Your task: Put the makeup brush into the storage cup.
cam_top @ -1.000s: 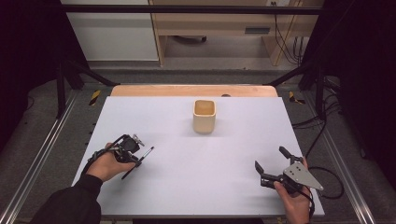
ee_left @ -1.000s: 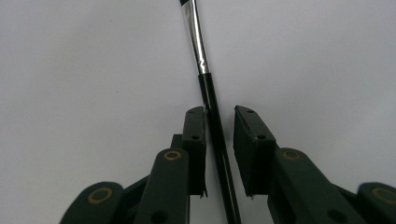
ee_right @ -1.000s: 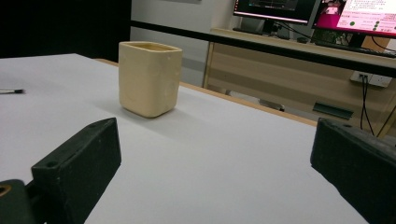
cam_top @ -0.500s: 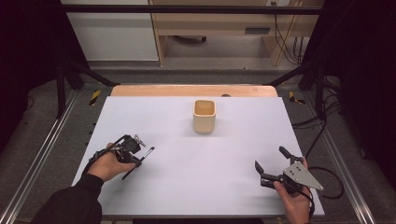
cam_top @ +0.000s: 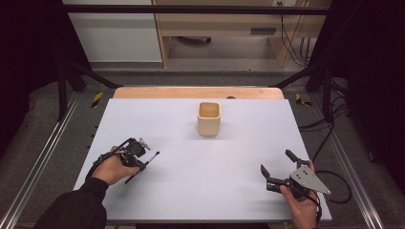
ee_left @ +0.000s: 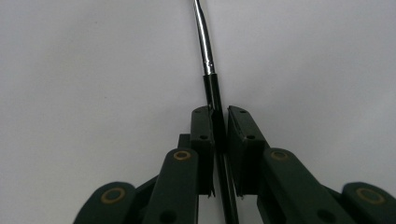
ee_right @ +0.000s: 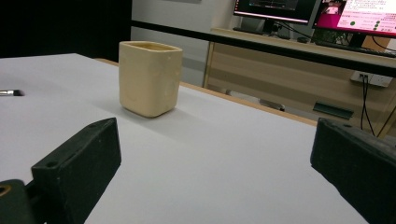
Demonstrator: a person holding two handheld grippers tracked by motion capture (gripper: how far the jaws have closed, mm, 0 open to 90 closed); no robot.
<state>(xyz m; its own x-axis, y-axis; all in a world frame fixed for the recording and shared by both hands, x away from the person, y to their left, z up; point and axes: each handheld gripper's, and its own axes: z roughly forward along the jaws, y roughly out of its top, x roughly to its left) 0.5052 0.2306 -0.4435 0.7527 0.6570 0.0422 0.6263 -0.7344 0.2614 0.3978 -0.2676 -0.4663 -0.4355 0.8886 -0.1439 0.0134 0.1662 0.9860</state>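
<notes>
Glossy metal-ferruled brush [ee_left: 208,70], matt cream cup [cam_top: 209,118] (ceramic-looking), smooth white table [cam_top: 239,157]

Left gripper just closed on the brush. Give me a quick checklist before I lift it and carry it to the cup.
1. Left gripper clamped on the brush: ok, its jaws have just been closing and pinch the black handle.
2. Brush straight in the jaws: ok.
3. Cup upright, mouth open: ok.
4. Table between brush and cup unobstructed: ok.
5. Right gripper out of the way, open, holding nothing: ok.
6. Cup's inside empty: cannot tell.
</notes>
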